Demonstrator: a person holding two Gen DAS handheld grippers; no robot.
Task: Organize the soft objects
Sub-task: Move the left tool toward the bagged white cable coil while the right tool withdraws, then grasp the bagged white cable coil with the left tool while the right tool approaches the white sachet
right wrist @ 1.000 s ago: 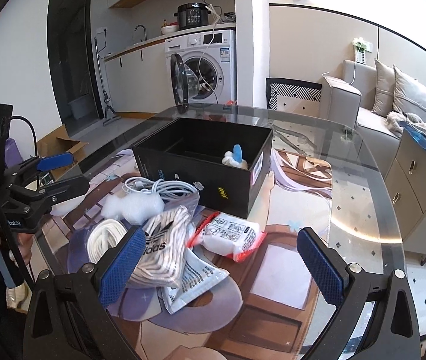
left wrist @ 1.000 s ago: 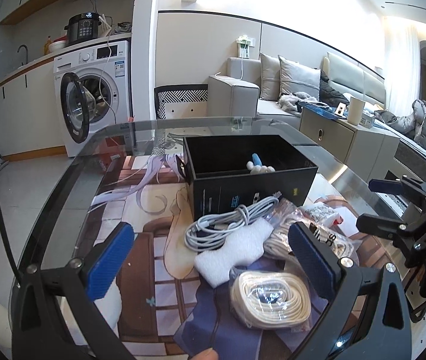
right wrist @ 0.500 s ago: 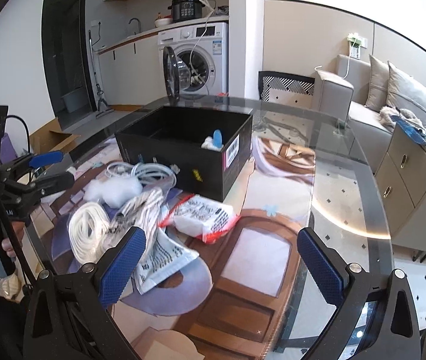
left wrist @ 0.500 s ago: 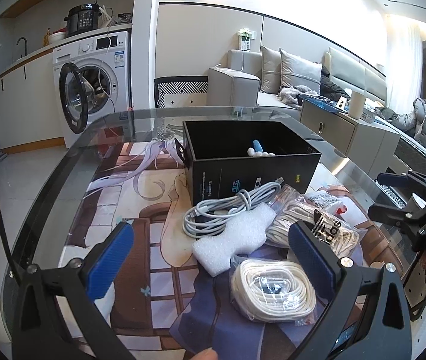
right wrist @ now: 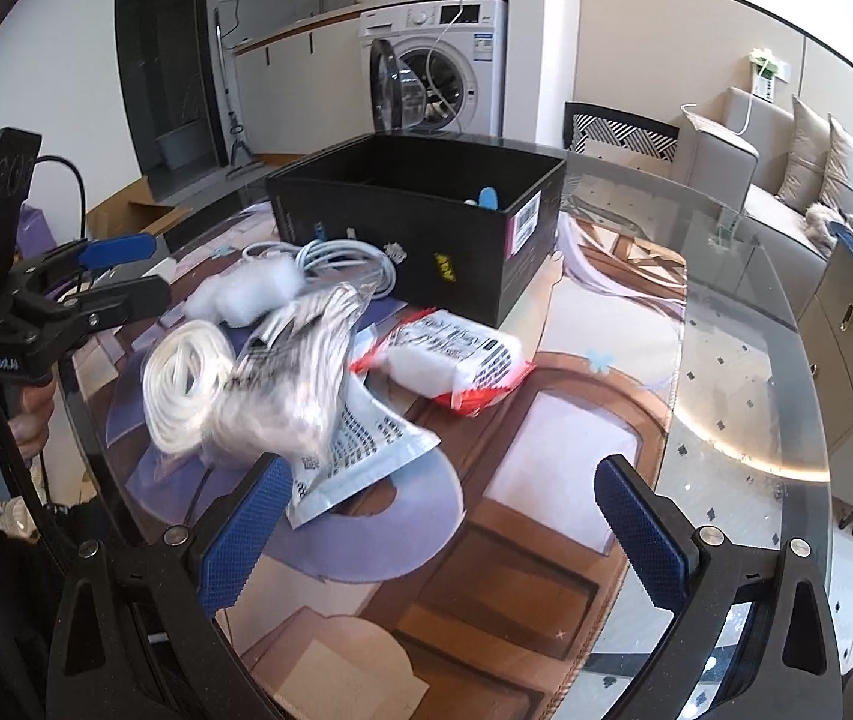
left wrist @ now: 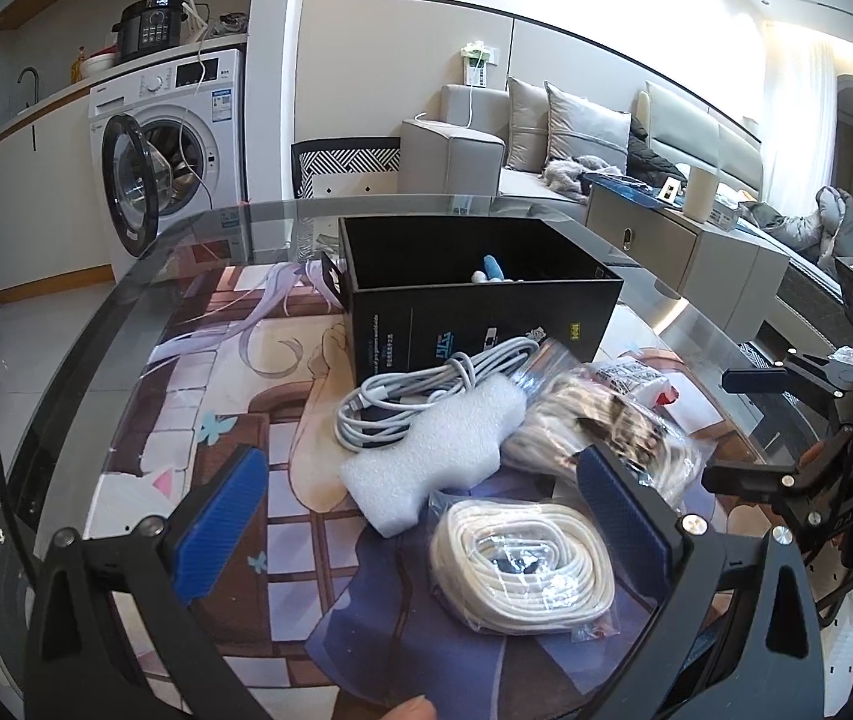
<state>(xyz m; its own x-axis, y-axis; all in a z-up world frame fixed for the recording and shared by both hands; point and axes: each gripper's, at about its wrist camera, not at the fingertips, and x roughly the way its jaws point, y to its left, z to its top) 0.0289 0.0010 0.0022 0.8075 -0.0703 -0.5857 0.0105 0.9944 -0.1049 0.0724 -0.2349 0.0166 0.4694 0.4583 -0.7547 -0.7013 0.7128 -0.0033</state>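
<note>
Hovering above the near edge of the glass table (left wrist: 126,324), the left gripper (left wrist: 420,516) has its blue-padded fingers (left wrist: 219,519) spread wide, with nothing between them. The right gripper (right wrist: 444,525) is likewise held above the table, jaws fully apart and empty.

The soft objects lie in a loose cluster on the printed mat (right wrist: 546,420), in front of the open black box (left wrist: 486,312):

1. A bagged coil of cream rope (left wrist: 519,558) lies nearest the left gripper, between its fingers as seen from the left wrist view.
2. A white foam piece (left wrist: 432,450) sits just behind the rope, touching a bundled white cable (left wrist: 426,384) that rests against the front wall of the box.
3. A clear bag holding striped fabric (right wrist: 294,372) lies beside the rope coil and overlaps a flat printed pouch (right wrist: 360,450). This bag appears blurred in the right wrist view.
4. A red-edged packet with a white filling (right wrist: 456,360) lies just beside the box corner, apart from the right gripper.

Inside the box, a small blue and white item (left wrist: 489,270) shows above the rim; its nature cannot be determined.

Behind the table stand a washing machine (left wrist: 174,144) with its door open and a grey sofa (left wrist: 546,144).
</note>
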